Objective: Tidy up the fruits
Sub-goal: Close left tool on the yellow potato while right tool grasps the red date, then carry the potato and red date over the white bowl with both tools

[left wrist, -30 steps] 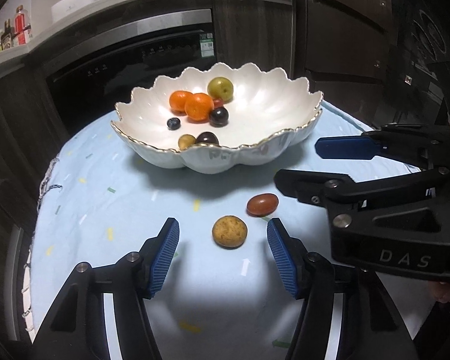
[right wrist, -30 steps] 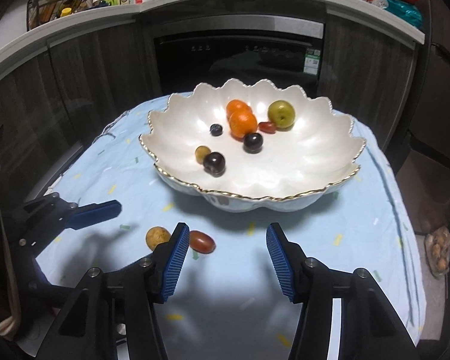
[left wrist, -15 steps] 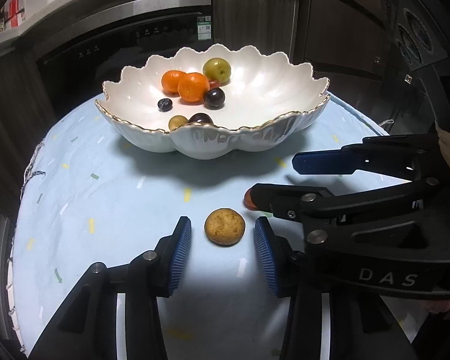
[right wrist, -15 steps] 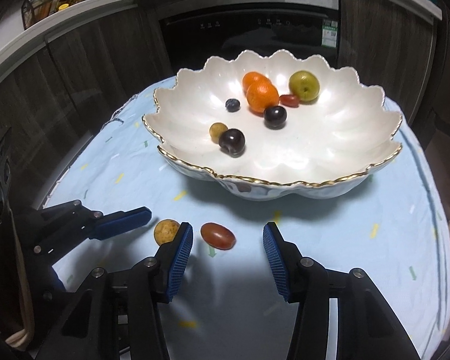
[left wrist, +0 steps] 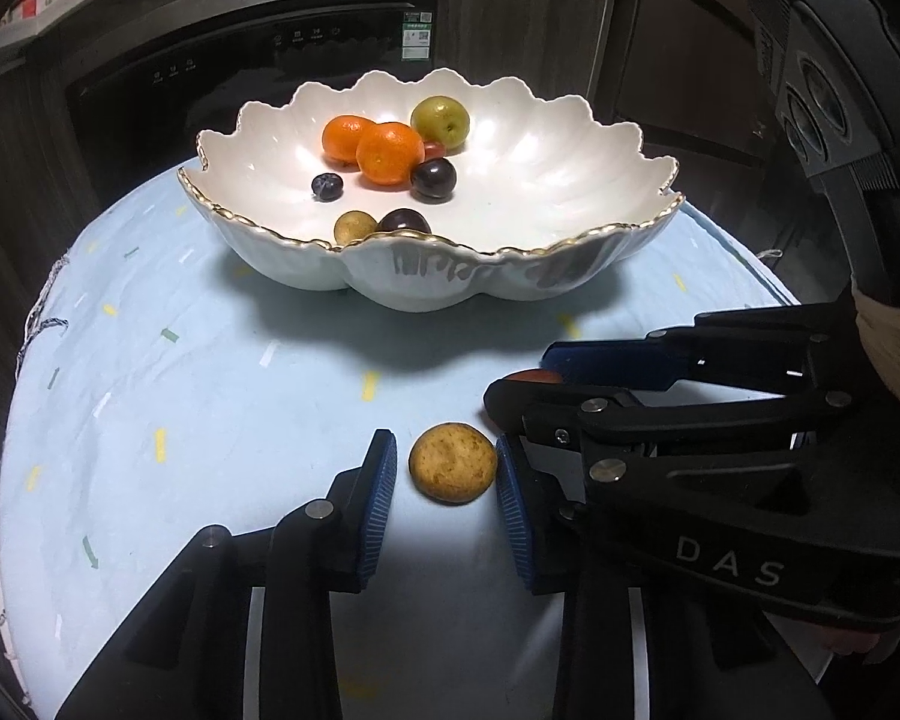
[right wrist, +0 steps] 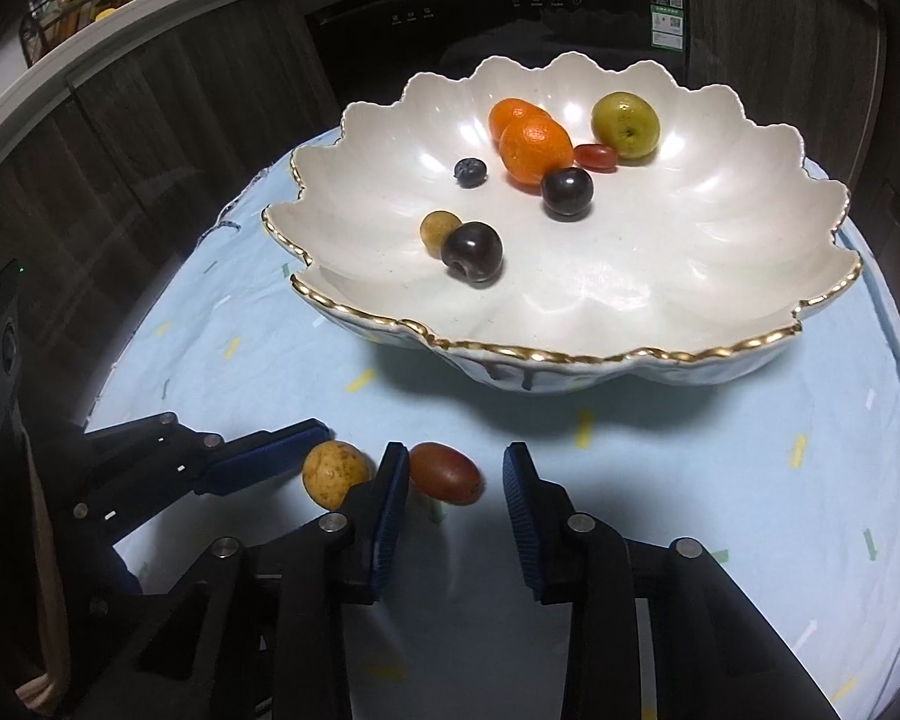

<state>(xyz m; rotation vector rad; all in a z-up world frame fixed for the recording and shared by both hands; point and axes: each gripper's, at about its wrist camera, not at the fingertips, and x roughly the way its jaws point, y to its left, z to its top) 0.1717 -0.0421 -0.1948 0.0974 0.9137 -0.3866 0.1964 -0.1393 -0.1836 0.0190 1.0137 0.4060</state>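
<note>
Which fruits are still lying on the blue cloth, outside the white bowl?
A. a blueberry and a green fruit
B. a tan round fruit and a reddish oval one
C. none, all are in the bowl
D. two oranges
B: the tan fruit and the reddish oval fruit lie on the cloth in front of the bowl, each between the pads of a closing gripper.

home kitchen, built-in oven, countertop condiment bottles
</note>
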